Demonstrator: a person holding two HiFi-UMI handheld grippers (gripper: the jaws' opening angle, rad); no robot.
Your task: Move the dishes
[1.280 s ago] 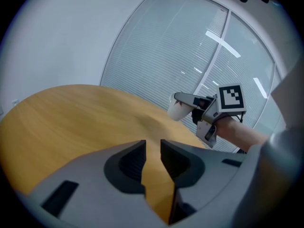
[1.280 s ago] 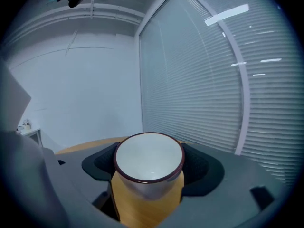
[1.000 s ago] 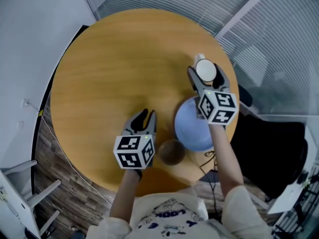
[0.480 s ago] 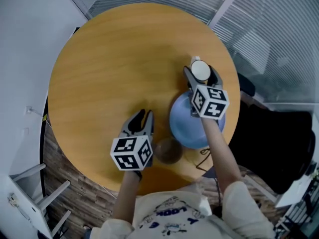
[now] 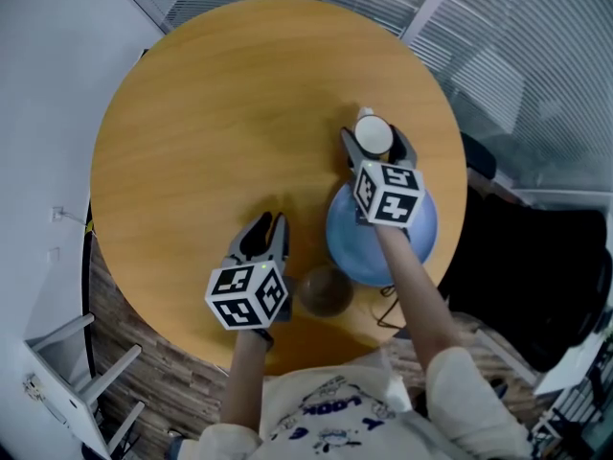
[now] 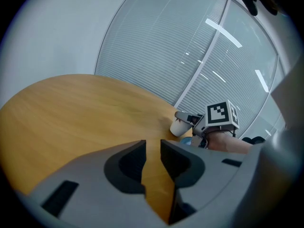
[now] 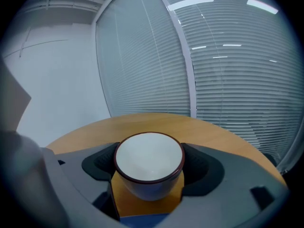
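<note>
My right gripper [image 5: 374, 140] is shut on a white cup [image 5: 374, 134] with a dark rim, just beyond the blue plate [image 5: 421, 240] on the round wooden table [image 5: 220, 113]. In the right gripper view the cup [image 7: 149, 163] fills the gap between both jaws, and the plate's edge [image 7: 142, 220] shows below it. Whether the cup rests on the table I cannot tell. A brown bowl [image 5: 326, 290] sits near the front edge, left of the plate. My left gripper [image 5: 269, 220] hovers beside that bowl, its jaws almost together with only a thin slit [image 6: 153, 144] and nothing held.
The table's left and far parts are bare wood. A cable [image 5: 391, 305] lies at the front edge by the plate. A white chair [image 5: 67, 362] stands on the floor at lower left, and a black seat [image 5: 536, 286] at the right. Blinds cover the windows behind.
My right gripper with the cup has drifted slightly left and farther from me. My left gripper's jaws have narrowed; it stays beside the bowl.
</note>
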